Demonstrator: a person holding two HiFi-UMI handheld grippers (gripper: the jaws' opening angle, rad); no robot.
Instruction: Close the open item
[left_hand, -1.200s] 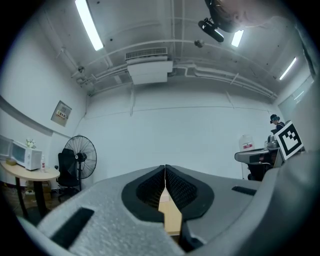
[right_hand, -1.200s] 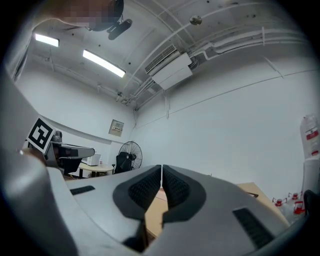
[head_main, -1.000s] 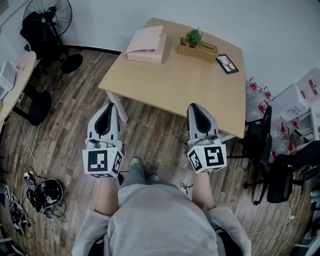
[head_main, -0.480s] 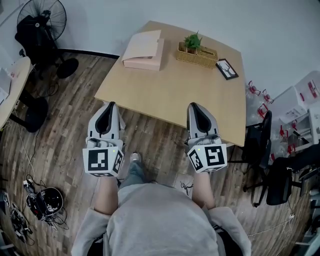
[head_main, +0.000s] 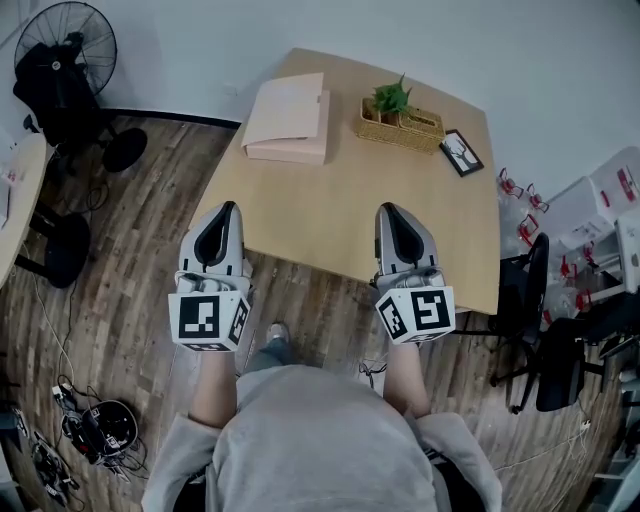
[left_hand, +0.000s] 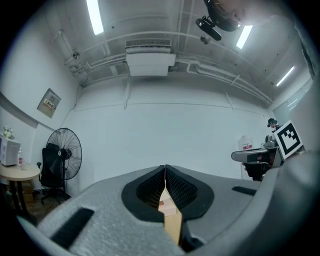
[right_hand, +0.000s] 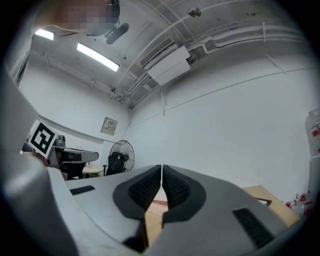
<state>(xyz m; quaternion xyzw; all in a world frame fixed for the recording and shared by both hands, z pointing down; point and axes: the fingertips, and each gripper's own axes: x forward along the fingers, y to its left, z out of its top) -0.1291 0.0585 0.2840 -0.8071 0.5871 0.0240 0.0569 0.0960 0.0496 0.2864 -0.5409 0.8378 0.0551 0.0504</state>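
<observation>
Left gripper (head_main: 227, 208): jaws pressed together, nothing between them — held level at the near edge of the worktop (head_main: 380, 200).
Right gripper (head_main: 389, 210): jaws likewise closed and empty, level, alongside the left.
Pink box (head_main: 288, 118): far left corner of the worktop, lid seemingly ajar, well apart from both grippers.
Plant basket (head_main: 402, 125): far edge, right of the box.
Step in hand: probably the approach — box not yet reached.
Next move: likely a reach across to the lid, then pressing it down flat with closed jaws.
</observation>
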